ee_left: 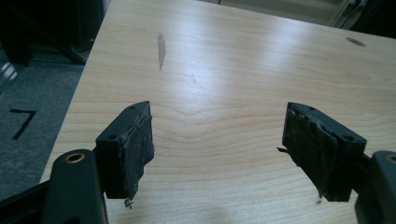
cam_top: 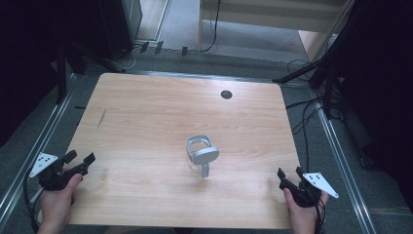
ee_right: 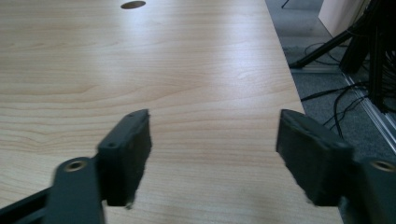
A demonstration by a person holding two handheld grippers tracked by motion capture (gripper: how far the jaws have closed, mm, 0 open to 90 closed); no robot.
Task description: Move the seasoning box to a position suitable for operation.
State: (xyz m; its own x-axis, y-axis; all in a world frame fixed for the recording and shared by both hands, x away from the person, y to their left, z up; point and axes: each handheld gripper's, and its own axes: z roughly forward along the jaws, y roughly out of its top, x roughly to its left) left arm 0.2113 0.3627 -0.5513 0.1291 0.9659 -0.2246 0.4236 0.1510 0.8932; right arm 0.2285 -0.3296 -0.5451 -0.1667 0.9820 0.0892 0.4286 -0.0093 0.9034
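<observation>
Pale wood worktop. Silver metal object, a loop with a curved plate and short stem, stands near the middle, well apart from both grippers. Left gripper at the near left corner, jaws spread, empty. Right gripper at the near right corner, jaws spread, empty. Dark round hole near the far edge.

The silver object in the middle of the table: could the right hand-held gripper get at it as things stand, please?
Probably yes. The right hand-held gripper is open, and bare table lies between it and the silver object, with nothing in the way.
</observation>
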